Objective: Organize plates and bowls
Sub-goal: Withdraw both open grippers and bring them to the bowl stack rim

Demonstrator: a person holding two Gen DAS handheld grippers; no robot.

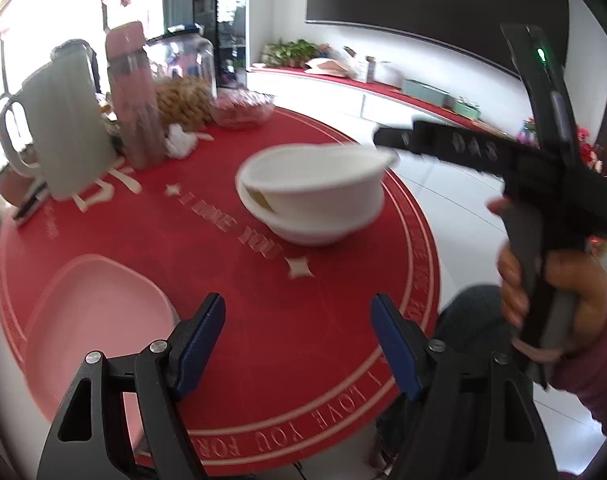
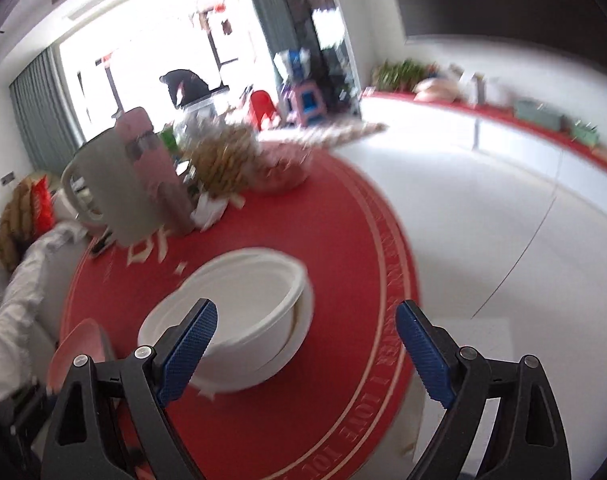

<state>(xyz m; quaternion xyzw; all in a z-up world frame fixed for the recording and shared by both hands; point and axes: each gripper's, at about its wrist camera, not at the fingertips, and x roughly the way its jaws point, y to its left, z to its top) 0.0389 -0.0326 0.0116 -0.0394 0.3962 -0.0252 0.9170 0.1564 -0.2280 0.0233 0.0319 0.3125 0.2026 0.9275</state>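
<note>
Two white bowls (image 1: pixel 315 200) sit nested, the inner one tilted, on the round red table mat (image 1: pixel 231 272); they also show in the right wrist view (image 2: pixel 239 320). A pink plate (image 1: pixel 91 332) lies at the near left, and its edge shows in the right wrist view (image 2: pixel 79 344). My left gripper (image 1: pixel 297 344) is open and empty above the mat, near the pink plate. My right gripper (image 2: pixel 307 344) is open and empty just above the bowls' near right side; it also shows in the left wrist view (image 1: pixel 395 140), right of the bowls.
A grey jug (image 1: pixel 63 128), a pink bottle (image 1: pixel 135 96), a clear jar of snacks (image 1: pixel 183 80) and a glass dish (image 1: pixel 243 110) crowd the far left of the table. The mat's right edge drops to white floor (image 1: pixel 455 208).
</note>
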